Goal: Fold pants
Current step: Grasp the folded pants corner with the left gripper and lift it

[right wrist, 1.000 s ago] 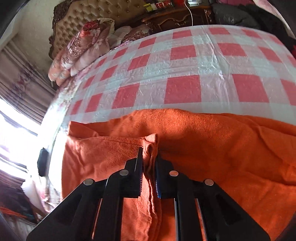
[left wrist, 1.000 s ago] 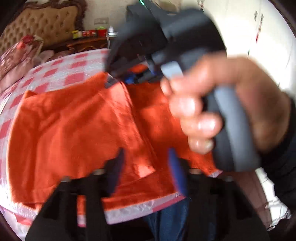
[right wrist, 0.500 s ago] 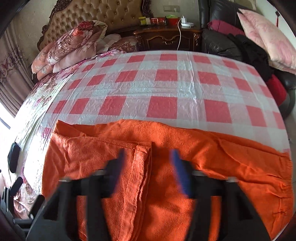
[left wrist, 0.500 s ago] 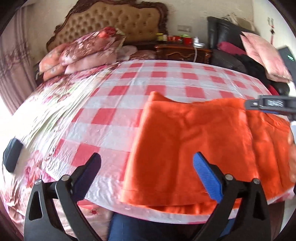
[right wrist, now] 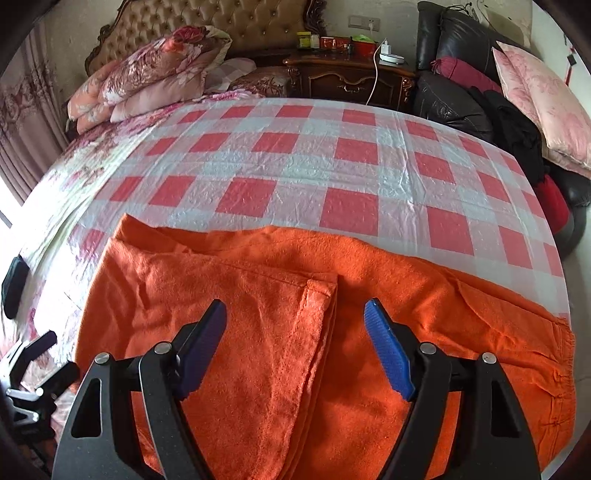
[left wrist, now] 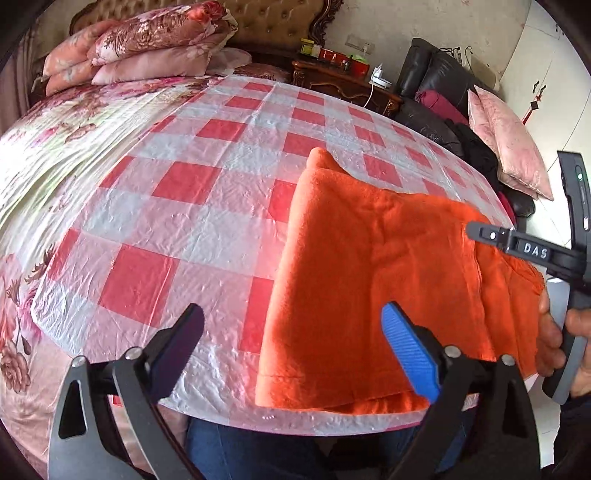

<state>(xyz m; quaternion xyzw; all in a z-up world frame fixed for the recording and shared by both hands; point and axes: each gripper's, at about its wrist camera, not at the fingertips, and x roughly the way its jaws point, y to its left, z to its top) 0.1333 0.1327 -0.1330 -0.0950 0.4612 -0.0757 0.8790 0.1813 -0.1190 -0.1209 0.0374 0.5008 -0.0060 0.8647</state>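
The orange pants [left wrist: 369, 273] lie folded along the near edge of the bed on a red-and-white checked sheet [left wrist: 207, 206]. In the right wrist view the pants [right wrist: 424, 295] spread wide, with a folded layer on the left ending at a hemmed corner [right wrist: 321, 288]. My left gripper [left wrist: 295, 343] is open and empty, above the pants' left edge. My right gripper [right wrist: 295, 343] is open and empty, above the folded layer's edge. The right tool also shows at the right of the left wrist view [left wrist: 554, 254], held in a hand.
Floral pillows [right wrist: 155, 77] and a tufted headboard [right wrist: 221, 22] stand at the bed's far end. A dark wooden nightstand [right wrist: 347, 74] and a black sofa [right wrist: 454, 92] with pink cushions lie behind and to the right. The bed edge is right below the grippers.
The right gripper let go of the folded pants edge, opened and pulled back. The left gripper opened wide and swung left, off the pants' middle to their left edge.
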